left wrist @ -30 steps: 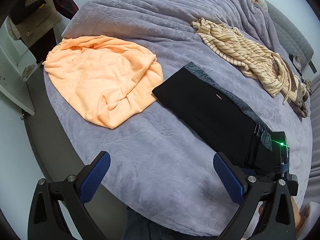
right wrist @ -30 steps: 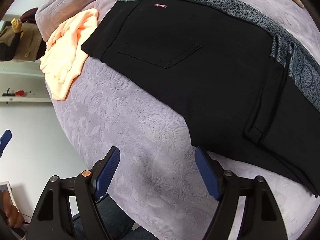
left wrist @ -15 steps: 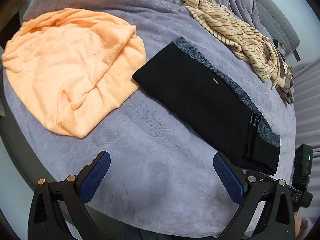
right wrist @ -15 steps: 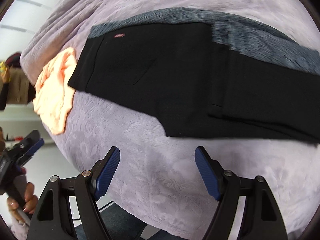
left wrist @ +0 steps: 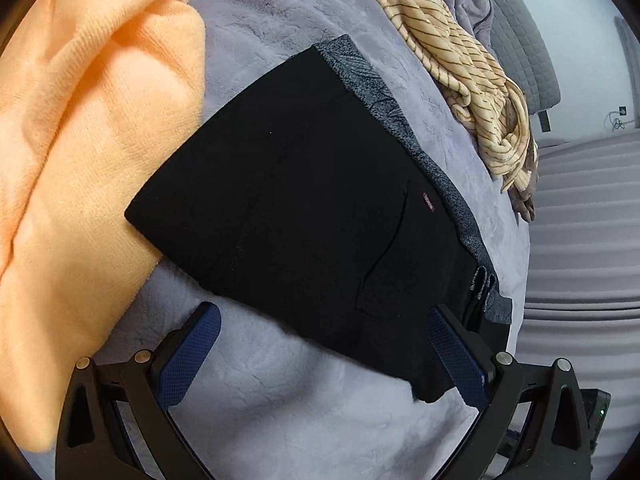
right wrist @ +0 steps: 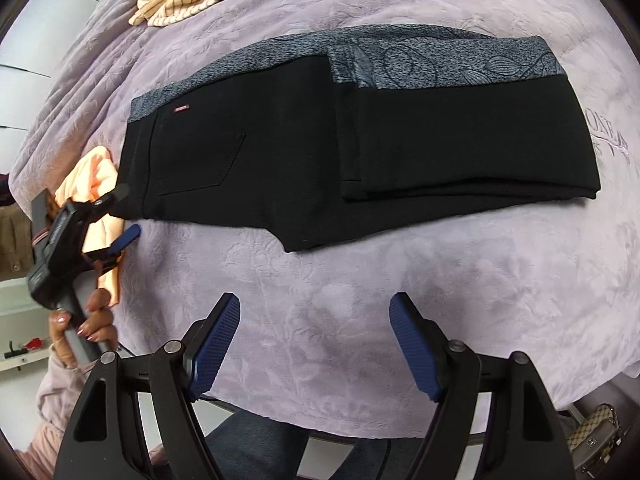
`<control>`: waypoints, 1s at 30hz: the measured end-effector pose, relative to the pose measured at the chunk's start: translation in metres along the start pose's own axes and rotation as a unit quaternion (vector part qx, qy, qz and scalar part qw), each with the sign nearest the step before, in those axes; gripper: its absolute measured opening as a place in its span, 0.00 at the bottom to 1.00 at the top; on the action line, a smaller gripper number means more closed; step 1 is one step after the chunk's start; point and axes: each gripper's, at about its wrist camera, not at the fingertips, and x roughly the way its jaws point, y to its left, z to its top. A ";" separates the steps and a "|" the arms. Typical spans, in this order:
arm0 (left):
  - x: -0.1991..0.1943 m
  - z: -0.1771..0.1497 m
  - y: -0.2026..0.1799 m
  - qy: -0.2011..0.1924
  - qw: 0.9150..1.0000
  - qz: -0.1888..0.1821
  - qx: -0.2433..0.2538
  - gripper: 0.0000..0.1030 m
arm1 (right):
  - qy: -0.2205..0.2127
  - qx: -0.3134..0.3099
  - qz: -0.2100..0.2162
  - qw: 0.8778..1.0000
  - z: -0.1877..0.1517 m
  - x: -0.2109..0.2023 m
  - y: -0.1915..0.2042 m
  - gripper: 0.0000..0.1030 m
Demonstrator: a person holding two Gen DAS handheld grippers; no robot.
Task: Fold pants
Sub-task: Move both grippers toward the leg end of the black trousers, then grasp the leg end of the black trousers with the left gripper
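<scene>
Black pants (right wrist: 304,148) with a grey patterned side band lie flat on the lilac bedspread, the legs folded back over the seat part. They also show in the left wrist view (left wrist: 320,216). My left gripper (left wrist: 320,356) is open and empty, low over the pants' near edge at the waist end. It shows in the right wrist view (right wrist: 120,216) beside the pants' left end. My right gripper (right wrist: 316,340) is open and empty over bare bedspread in front of the pants.
An orange towel (left wrist: 80,160) lies left of the pants and touches their corner. A cream striped garment (left wrist: 460,64) lies beyond them. The bedspread (right wrist: 400,280) ends at the bed's near edge; a handbag (right wrist: 596,436) sits on the floor at right.
My left gripper has moved forward and down, close to the pants' waist end. My right gripper has pulled back and swung right, so the whole folded pants now show.
</scene>
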 end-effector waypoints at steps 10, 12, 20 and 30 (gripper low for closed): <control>-0.002 0.005 -0.052 -0.032 0.996 0.045 0.066 1.00 | -0.025 0.002 0.005 1.000 0.012 -0.016 0.004 0.78; 0.018 0.011 -0.037 -0.003 0.997 0.071 0.023 1.00 | -0.035 -0.004 0.004 0.999 0.023 -0.024 0.006 0.78; 0.009 0.008 -0.062 -0.060 0.976 0.176 0.113 0.41 | -0.048 -0.079 0.019 0.996 0.096 -0.069 0.049 0.78; 0.036 -0.061 -0.129 -0.146 0.823 0.354 0.421 0.38 | 0.081 -0.242 0.057 0.965 0.175 -0.022 0.218 0.78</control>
